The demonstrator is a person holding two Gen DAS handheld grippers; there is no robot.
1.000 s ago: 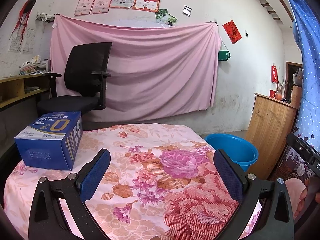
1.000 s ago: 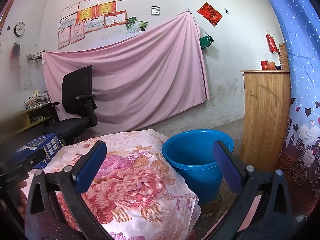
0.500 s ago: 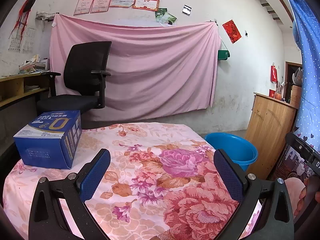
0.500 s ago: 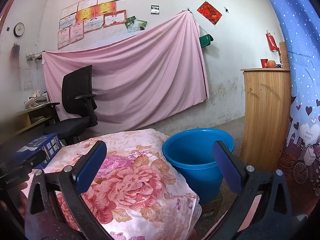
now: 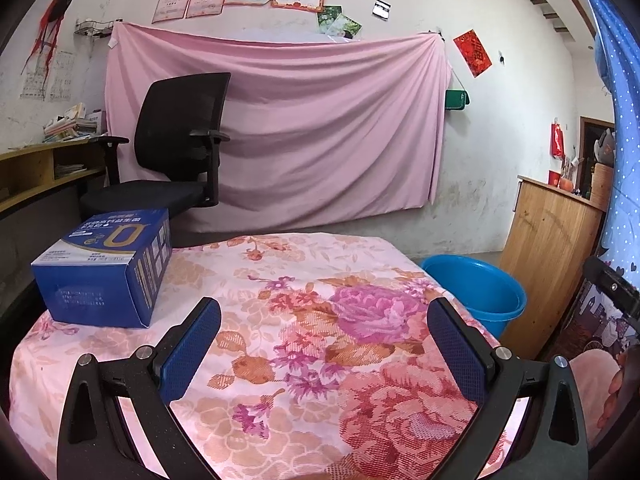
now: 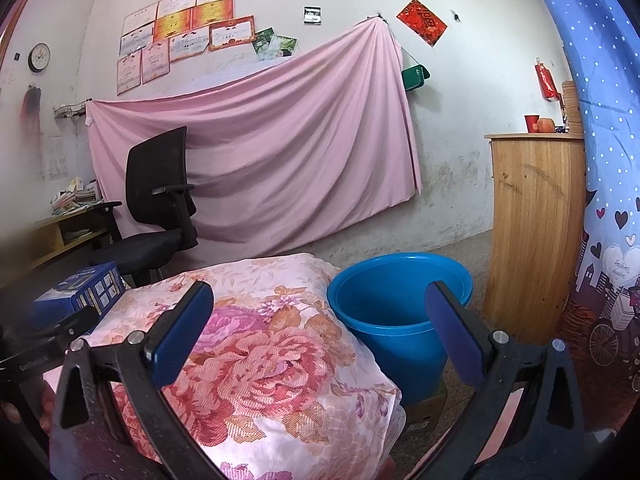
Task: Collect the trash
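Observation:
A blue cardboard box (image 5: 106,268) lies on the left of the table under a pink floral cloth (image 5: 304,320); it shows small at the left in the right wrist view as the blue box (image 6: 86,292). A blue plastic bucket (image 6: 394,308) stands on the floor past the table's right edge, seen also as the bucket (image 5: 478,292) from the left wrist. My left gripper (image 5: 324,348) hangs open above the cloth, right of the box. My right gripper (image 6: 320,336) is open over the table's right corner, nothing between its fingers.
A black office chair (image 5: 176,160) stands behind the table before a hanging pink sheet (image 5: 320,128). A wooden cabinet (image 6: 536,224) is right of the bucket, beside a blue curtain (image 6: 600,160). A cardboard piece (image 6: 426,408) lies under the bucket. A wooden desk (image 5: 36,176) is at the left.
The left wrist view has shifted slightly, the blue box sitting a little lower and further left. The right gripper has barely moved. Both stay open.

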